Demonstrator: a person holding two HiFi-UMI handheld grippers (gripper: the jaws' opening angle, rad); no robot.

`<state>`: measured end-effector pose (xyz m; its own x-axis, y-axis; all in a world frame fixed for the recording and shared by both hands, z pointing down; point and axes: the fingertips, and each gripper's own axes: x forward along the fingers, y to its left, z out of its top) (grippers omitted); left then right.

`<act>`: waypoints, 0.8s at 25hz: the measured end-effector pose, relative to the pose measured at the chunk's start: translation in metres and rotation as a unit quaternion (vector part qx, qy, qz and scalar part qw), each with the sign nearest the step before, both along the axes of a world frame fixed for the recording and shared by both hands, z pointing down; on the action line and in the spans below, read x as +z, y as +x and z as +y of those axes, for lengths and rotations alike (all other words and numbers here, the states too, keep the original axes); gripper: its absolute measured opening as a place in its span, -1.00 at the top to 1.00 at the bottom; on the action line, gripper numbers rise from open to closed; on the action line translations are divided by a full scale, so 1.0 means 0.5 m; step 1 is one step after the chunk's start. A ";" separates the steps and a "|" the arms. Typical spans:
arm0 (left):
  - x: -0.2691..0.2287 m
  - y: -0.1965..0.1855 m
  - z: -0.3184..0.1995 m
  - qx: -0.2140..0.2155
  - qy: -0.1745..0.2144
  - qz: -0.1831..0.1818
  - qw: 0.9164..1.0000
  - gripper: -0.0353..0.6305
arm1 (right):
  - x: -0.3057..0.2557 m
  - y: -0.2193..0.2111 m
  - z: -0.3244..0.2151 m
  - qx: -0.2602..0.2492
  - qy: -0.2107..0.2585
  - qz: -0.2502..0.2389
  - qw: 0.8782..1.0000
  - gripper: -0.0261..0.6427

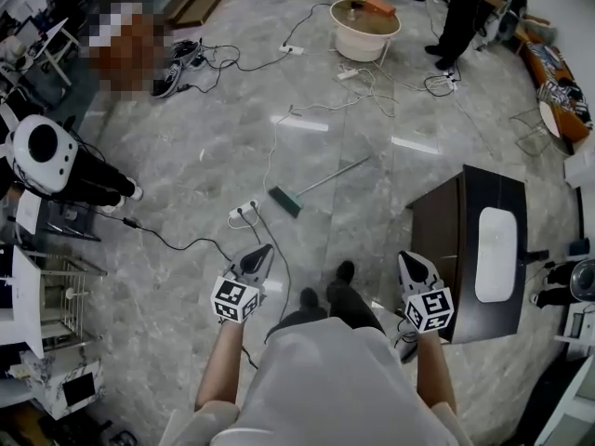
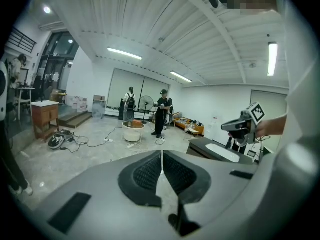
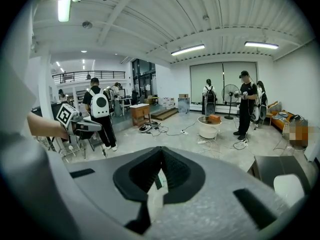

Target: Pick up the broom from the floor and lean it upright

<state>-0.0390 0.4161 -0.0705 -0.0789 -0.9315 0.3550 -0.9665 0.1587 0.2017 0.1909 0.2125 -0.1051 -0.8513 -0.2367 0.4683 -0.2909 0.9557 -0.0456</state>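
Biggest hazard: no obvious upright surface close to the broom, flat on the pale floor well ahead of the feet, green head nearer, thin handle running away to the right. Nearest candidate for leaning probably the dark table at the right; propped against that edge on polished stone, could well slide out at the foot and clatter back down. Next: arriving with nothing ready to grasp. Left gripper pressed together with nothing between the pads, right gripper likewise closed and empty, both held out in front and well apart from the handle. Must spread before reaching down, or will only knock the thin handle and send it rolling. Then the grip itself: pinched near the head end, would swing as a long lever and likely twist out of the pads; safer taken nearer mid-handle. Smaller: power strip and white cable just beside the broom head, easy to snag with the bristles or to trip on while stepping in. Smallest: person standing near the tub, far off, at risk only from a wild swing.
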 end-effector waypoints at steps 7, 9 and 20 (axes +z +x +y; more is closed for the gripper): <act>0.017 -0.047 -0.066 0.001 -0.021 -0.002 1.000 0.86 | 0.037 -0.049 -0.076 -0.007 -0.014 0.004 1.000 0.92; 0.018 -0.061 -0.092 -0.002 -0.024 -0.001 1.000 0.86 | 0.047 -0.067 -0.106 -0.011 -0.018 0.005 1.000 0.91; 0.118 -0.093 -0.328 0.024 -0.075 0.023 0.997 0.86 | 0.148 -0.177 -0.327 -0.057 -0.042 0.027 0.997 0.92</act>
<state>-0.0856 0.2520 -0.0112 -0.0166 -0.8696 0.4936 -0.9640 0.1449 0.2230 0.1027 0.0487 -0.0313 -0.8434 -0.0975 0.5283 -0.1842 0.9763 -0.1140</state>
